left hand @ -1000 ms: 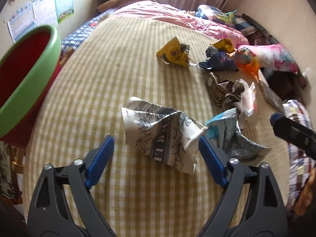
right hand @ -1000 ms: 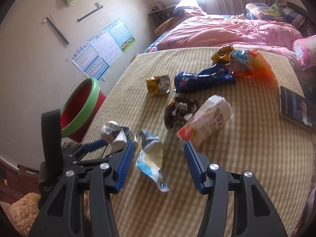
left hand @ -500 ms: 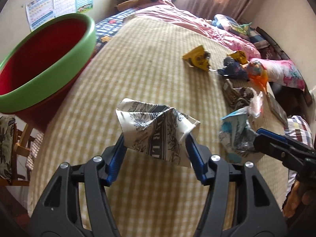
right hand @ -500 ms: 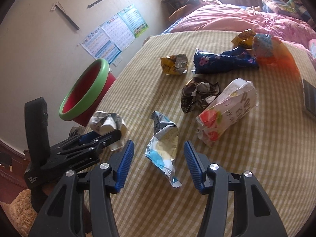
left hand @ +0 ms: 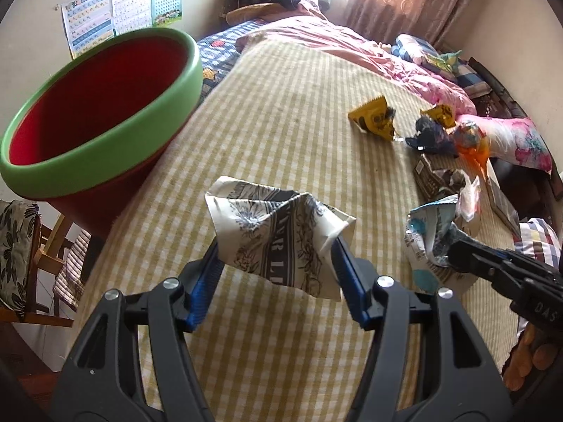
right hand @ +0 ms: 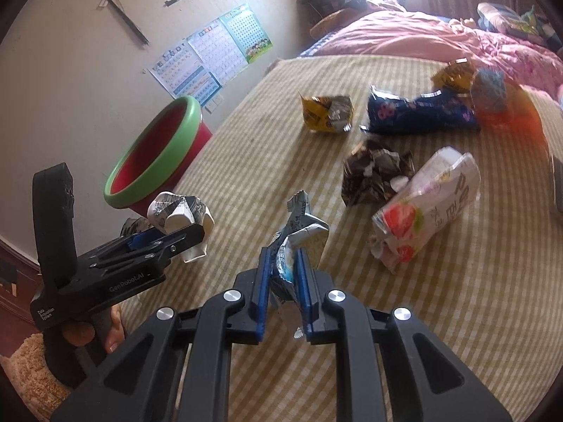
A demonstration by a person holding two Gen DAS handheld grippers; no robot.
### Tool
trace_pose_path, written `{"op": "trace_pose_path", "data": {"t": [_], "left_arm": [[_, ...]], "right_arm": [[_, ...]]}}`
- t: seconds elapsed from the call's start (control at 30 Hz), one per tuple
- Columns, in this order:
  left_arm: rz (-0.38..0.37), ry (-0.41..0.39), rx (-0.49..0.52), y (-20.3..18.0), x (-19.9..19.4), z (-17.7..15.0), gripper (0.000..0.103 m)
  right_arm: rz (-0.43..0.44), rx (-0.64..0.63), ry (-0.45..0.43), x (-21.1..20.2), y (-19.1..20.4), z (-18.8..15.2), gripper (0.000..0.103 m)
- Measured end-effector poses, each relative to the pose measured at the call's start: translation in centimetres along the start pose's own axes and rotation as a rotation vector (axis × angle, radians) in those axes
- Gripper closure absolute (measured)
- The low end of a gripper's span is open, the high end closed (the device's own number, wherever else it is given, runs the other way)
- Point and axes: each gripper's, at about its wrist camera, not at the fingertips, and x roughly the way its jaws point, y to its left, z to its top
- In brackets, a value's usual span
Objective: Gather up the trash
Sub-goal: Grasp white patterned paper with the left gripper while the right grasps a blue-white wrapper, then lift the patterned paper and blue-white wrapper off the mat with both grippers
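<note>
Crinkled foil and paper litter a yellow-and-cream checked woven bedspread (left hand: 281, 112) that fills most of both views. At lower centre of the left wrist view, the left gripper (left hand: 278, 263) clamps a crumpled cream paper wrapper printed with dark floral bands (left hand: 274, 235) between its blue ribbed pads, holding it clear of the cloth; its long axis runs across the frame, one torn corner jutting to the right. At lower centre of the right wrist view, the right gripper (right hand: 285, 274) has just closed its jaws and now pinches a creased pale-blue and white foil packet (right hand: 299, 235), which stands nearly upright, its serrated end pointing towards the top of the frame. A round red plastic tub with a thick green rim (left hand: 95, 126) sits at the upper left, tilted and open, beside the bed's edge. Loose on the cloth further up lie a yellow foil packet (right hand: 325, 112), a long dark-blue wrapper (right hand: 418, 110) lying crosswise, a balled brown wrapper (right hand: 374, 176) and a glossy white pouch with a strawberry picture (right hand: 422, 207) slanting from lower left to upper right.
</note>
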Motion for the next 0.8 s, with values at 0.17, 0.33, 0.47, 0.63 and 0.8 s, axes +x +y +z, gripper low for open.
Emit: {"op": "trace_pose_path", "data": {"t": [0.17, 0.33, 0.47, 0.63, 0.8], "left_arm": [[0.004, -0.023, -0.007, 0.4, -0.7, 0.6, 0.044], [0.007, -0.031, -0.002, 0.8, -1.2, 1.1, 0.044], [0.011, -0.033, -0.003, 1.2, -1.3, 1.4, 0.044], [0.011, -0.034, -0.005, 1.5, -1.2, 1.7, 0.044], [0.003, -0.034, -0.006, 1.7, -1.2, 1.9, 0.044]], "right_arm": [[0.018, -0.019, -0.019, -0.3, 1.0, 0.8, 0.088], [0.036, -0.020, -0.020, 0.1, 1.4, 1.2, 0.088], [0.051, -0.012, -0.024, 0.2, 1.4, 1.4, 0.087], [0.071, -0.013, -0.038, 0.1, 1.9, 1.9, 0.087], [0.065, -0.021, -0.048, 0.0, 2.3, 2.3, 0.087]]}}
